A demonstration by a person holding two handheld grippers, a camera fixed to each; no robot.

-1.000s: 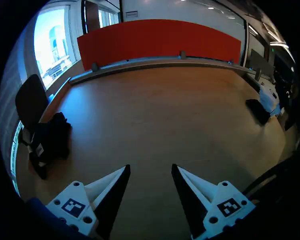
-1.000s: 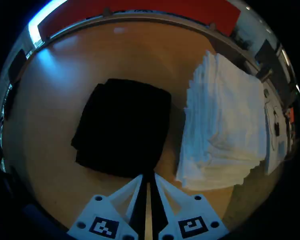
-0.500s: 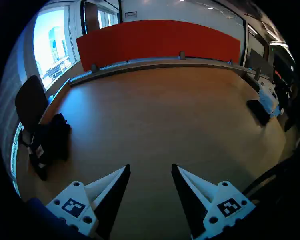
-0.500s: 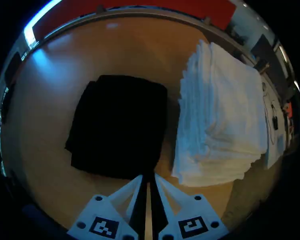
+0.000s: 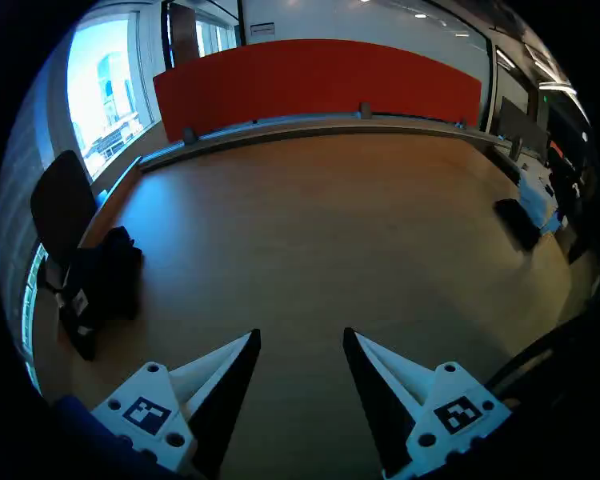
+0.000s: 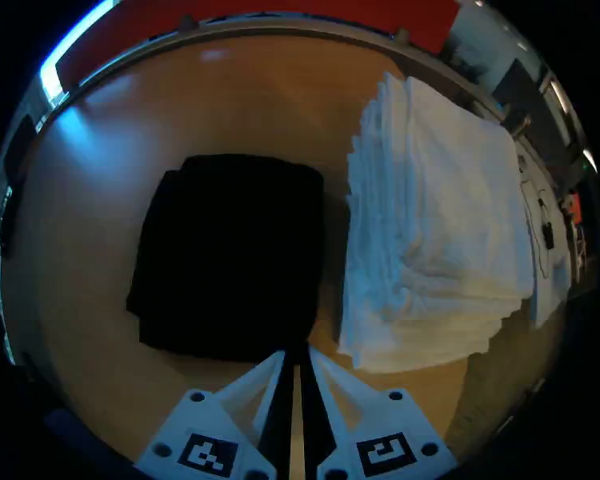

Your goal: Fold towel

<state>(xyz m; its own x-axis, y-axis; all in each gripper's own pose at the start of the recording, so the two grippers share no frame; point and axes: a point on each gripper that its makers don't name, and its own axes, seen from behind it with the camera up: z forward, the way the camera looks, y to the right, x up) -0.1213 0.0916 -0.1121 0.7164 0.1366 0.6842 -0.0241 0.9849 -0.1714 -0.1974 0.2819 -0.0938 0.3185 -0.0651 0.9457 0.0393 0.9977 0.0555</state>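
In the right gripper view, a folded black towel [image 6: 228,256] is lying flat on the wooden table [image 6: 220,96], directly ahead of the right gripper [image 6: 298,352]. The towel's near edge is being met by the fingertips. The fingers are being held drawn together, with only a thin slit between them through which the table's wood is showing. Whether that edge is being pinched cannot be told, since the dark cloth and the dark inner faces of the fingers are merging there. Just to the right of the black towel, a tall stack of white towels [image 6: 436,240] is resting on the table, with a narrow strip of wood being left between the two. The stack is standing beside the gripper's line, not across it.

In the left gripper view, the left gripper [image 5: 300,332] is being held spread wide above the table, with bare wood showing between its fingers. A small dark object [image 5: 516,222], too blurred to be identified, is lying far off near the table's right edge. A red partition [image 5: 316,76] is running along the far side. At the left, a black chair [image 5: 60,200] and a black bag [image 5: 100,280] are being lit by a bright window [image 5: 104,96].
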